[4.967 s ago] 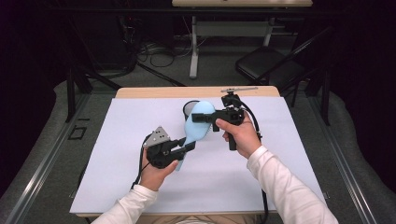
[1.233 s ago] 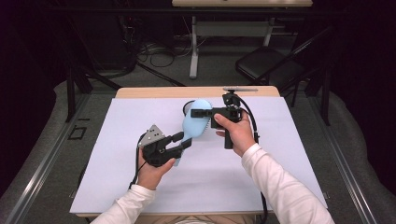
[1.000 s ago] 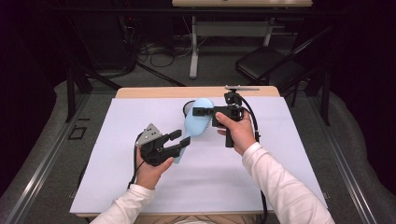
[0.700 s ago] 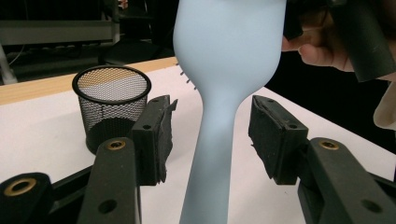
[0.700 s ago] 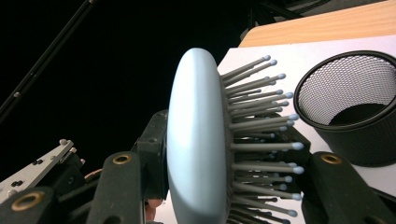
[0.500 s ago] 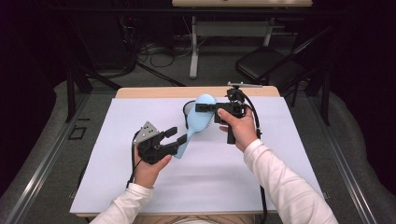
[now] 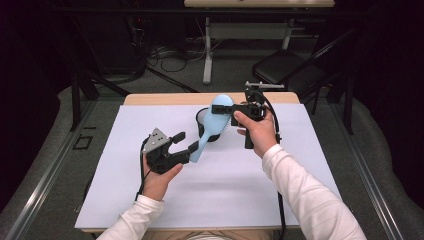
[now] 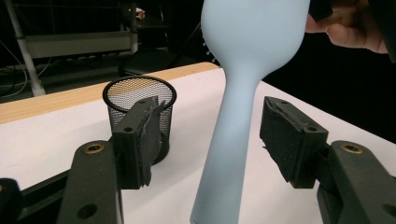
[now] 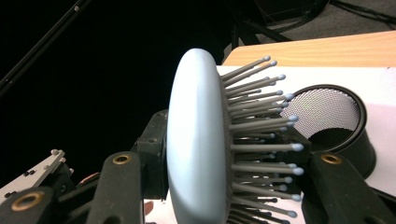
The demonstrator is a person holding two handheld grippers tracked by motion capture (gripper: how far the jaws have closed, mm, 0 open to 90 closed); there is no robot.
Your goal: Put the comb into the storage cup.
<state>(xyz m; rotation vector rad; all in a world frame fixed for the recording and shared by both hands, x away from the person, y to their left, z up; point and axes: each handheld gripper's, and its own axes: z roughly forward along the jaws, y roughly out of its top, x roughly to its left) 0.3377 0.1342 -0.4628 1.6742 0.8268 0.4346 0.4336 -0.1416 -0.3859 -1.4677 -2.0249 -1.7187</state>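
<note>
Here, mid-frame in the high view: brush (image 7: 212,126) slanting above the sheet, head clamped in the right gripper (image 7: 225,108), just above the mesh cup (image 7: 201,118). Lower left, handle between the left gripper's (image 7: 185,142) jaws, just opened, pads (image 8: 288,140) clear of it.

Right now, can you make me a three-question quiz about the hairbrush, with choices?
1. Where is the mesh cup?
A. behind the hairbrush
B. on the floor
C. in a hand

2. What colour is the hairbrush?
A. red
B. light blue
C. green

3. Which gripper clamps the hairbrush?
A. left gripper
B. neither
C. right gripper

Answers: 1 A, the high view shows it on the table behind the brush. 2 B, its back and handle are pale blue. 3 C, the right jaws squeeze the brush head; the left jaws, just opening, stand apart from the handle.
</note>
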